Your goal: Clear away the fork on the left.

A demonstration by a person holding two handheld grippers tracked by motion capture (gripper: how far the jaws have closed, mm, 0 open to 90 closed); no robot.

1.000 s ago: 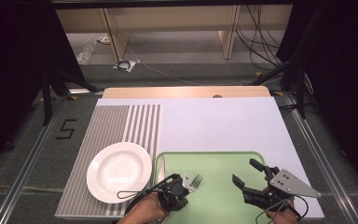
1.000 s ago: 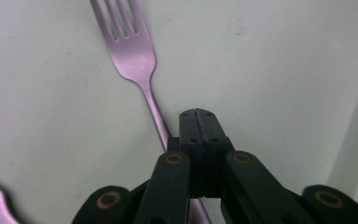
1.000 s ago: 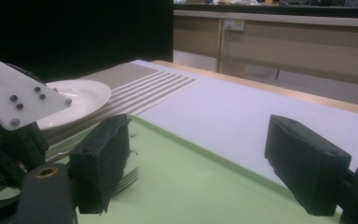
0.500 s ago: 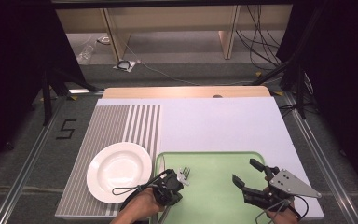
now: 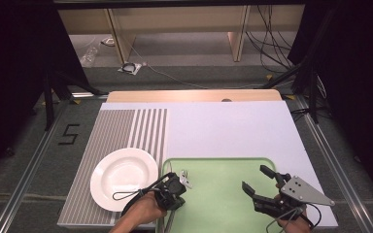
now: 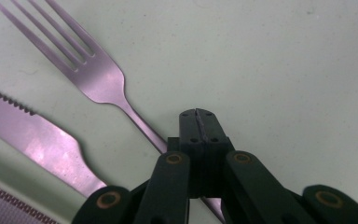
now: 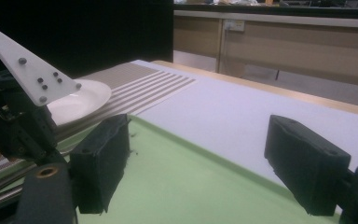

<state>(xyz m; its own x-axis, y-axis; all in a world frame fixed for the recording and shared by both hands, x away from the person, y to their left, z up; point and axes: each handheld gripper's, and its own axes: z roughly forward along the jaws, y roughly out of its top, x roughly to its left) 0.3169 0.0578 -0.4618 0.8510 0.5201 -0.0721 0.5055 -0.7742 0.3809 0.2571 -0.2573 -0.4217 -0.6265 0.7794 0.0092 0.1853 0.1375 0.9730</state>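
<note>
Fork (image 6: 98, 74) handle pinched in closed left hand-held gripper (image 6: 199, 122) | knife (image 6: 37, 140) alongside | right hand-held gripper (image 7: 205, 163) open, empty

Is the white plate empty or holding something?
Empty: the white plate shows bare in the high view, while the fork and knife lie on the green tray.

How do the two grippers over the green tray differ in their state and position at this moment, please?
The left gripper has its jaws shut on the fork by its handle, while the right gripper stands open with nothing between its jaws. The left gripper is at the green tray's left end, next to the white plate; the right gripper is at the right end. Both are black and hand-held.
</note>
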